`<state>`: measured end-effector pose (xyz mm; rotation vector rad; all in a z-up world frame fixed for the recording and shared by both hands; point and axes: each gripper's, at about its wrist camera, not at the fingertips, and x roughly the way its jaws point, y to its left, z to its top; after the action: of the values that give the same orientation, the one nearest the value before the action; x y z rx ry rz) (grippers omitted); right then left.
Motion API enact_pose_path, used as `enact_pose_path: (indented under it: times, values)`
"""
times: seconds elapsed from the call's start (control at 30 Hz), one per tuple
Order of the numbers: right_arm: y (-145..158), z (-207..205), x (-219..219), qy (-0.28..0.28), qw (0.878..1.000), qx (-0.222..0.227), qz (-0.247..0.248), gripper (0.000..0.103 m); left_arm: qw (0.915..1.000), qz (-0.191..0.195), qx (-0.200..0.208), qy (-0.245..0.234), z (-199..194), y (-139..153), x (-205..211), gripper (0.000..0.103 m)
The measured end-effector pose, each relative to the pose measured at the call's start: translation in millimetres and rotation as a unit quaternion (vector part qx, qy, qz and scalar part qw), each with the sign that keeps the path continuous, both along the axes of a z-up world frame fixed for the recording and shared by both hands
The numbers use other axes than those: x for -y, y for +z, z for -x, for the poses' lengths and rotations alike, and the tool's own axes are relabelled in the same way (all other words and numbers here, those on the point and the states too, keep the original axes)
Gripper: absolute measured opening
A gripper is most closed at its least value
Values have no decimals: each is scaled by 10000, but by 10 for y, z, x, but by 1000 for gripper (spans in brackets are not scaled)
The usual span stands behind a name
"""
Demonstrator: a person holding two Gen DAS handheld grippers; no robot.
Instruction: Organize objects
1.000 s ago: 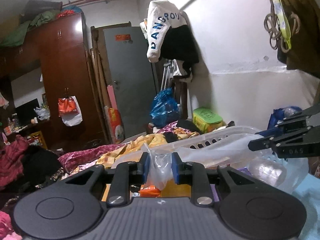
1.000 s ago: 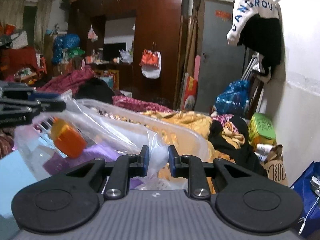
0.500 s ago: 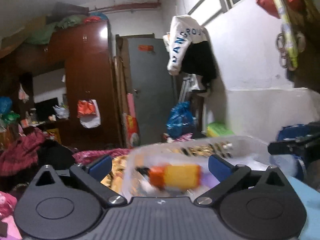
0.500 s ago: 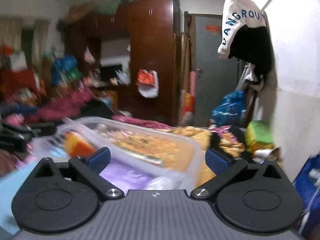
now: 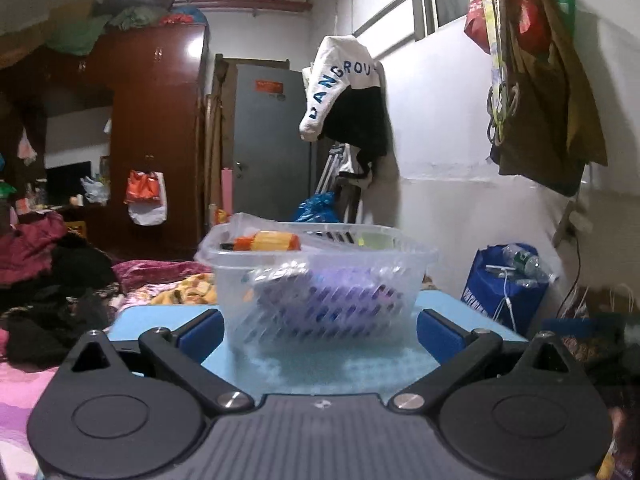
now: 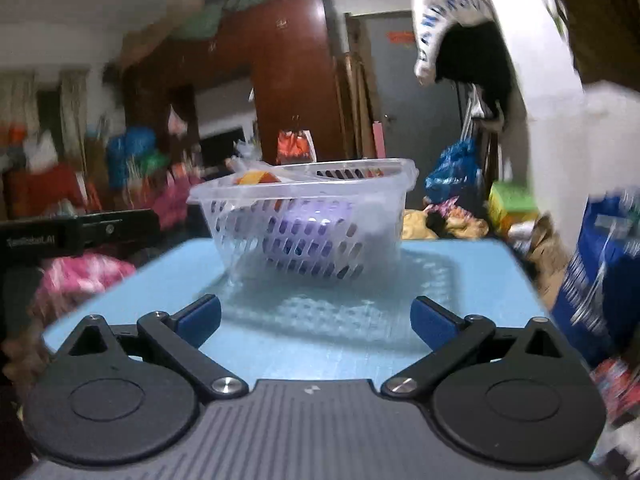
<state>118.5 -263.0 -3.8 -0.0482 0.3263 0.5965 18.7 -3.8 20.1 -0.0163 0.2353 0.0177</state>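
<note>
Clear plastic basket (image 5: 320, 272) on blue table (image 6: 360, 320), both grippers empty, spread wide.

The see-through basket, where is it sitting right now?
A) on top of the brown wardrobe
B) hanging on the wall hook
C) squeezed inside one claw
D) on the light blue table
D. The see-through basket stands on the light blue table, with the left claw and right claw both open and short of it.
</note>
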Motion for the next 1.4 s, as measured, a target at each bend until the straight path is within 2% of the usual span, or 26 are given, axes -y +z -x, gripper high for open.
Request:
enact_pose_path:
  times: [0.07, 0.2, 0.27, 0.37, 0.47, 0.57, 0.67, 0.8, 1.4]
  values:
    - [85, 108, 6, -223, 9996, 50, 153, 103, 9999, -129, -7, 73, 94, 67, -5, 103]
    - [323, 168, 114, -169, 9996, -234, -53, 103, 9993, -207, 59, 304, 223, 219, -17, 103]
    - [390, 214, 157, -280, 9991, -228, -241, 103, 9996, -145, 87, 234, 260, 294, -22, 103]
    - [479, 252, 142, -391, 9992, -51, 31, 103, 9997, -160, 104, 140, 254, 387, 18, 103]
    - [450, 250, 87, -568, 9983, 102, 115, 103, 9996, -179, -61, 206, 212, 368, 74, 103]
    - [404, 313, 124, -620, 9978, 148, -169, 103, 9996, -231, -122, 118, 245, 268, 120, 103]
    - [390, 343, 133, -533, 9983, 38, -218, 103, 9994, -213, -201, 182, 262, 201, 150, 103]
    - [342, 380, 85, -629, 9979, 128, -5, 103, 9995, -228, -108, 208, 289, 208, 191, 103]
    - [316, 367, 90, -639, 9979, 79, 2, 103, 9994, -213, -162, 237, 247, 204, 203, 103]
